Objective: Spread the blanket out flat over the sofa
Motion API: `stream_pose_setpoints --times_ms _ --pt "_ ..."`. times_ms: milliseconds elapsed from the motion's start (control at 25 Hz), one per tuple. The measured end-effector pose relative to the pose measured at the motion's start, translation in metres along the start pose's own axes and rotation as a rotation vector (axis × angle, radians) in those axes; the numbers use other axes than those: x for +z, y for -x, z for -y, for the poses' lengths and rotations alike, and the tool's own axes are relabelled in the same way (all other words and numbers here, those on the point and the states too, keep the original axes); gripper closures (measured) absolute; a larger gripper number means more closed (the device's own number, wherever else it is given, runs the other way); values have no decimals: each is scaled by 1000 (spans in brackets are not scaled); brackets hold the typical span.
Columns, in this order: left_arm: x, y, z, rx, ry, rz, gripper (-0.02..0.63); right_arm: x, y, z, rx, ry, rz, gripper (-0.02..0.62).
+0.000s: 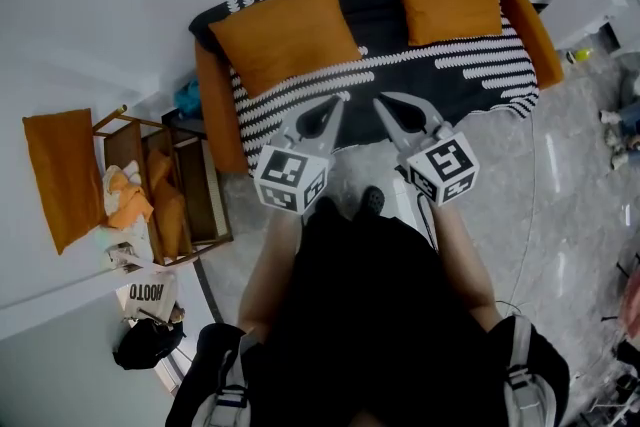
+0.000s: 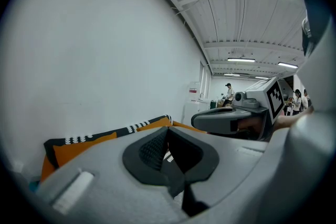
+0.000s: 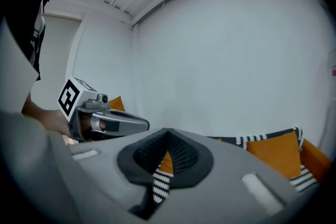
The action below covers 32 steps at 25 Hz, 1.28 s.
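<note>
**Blanket lies just beyond both clenched tips**

The black knitted blanket with white dashed stripes (image 1: 440, 65) lies draped over the seat and back of the orange upholstered sofa (image 1: 214, 120). Its long axis runs left to right, and its striped hem hangs over the near edge. Two square orange cushions (image 1: 285, 30) sit on top of it.

The left gripper (image 1: 340, 101) and the right gripper (image 1: 383, 103) are held side by side, both pointing at the far side. Their tips are near the middle of that near hem, neither clearly nearer. Each gripper's own view shows its fingers (image 2: 157, 147) clenched tip to tip with nothing grasped. Only striped cloth shows through the gap behind the right tips (image 3: 168, 131).

The spread looks largely done. Any further smoothing would probably mean reaching forward and outward along the hem.
</note>
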<state>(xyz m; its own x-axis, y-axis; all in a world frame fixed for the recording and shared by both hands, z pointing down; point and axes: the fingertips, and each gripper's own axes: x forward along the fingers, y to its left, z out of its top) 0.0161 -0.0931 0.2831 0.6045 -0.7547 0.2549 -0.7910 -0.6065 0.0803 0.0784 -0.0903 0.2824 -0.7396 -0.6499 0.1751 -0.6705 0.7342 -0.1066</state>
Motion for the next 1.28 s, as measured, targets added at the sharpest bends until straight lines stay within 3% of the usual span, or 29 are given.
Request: stream_pose_setpoints --times_ms 1280 --pt "2 1 -1 -2 2 2 595 -2 -1 1 -21 45 -29 592"
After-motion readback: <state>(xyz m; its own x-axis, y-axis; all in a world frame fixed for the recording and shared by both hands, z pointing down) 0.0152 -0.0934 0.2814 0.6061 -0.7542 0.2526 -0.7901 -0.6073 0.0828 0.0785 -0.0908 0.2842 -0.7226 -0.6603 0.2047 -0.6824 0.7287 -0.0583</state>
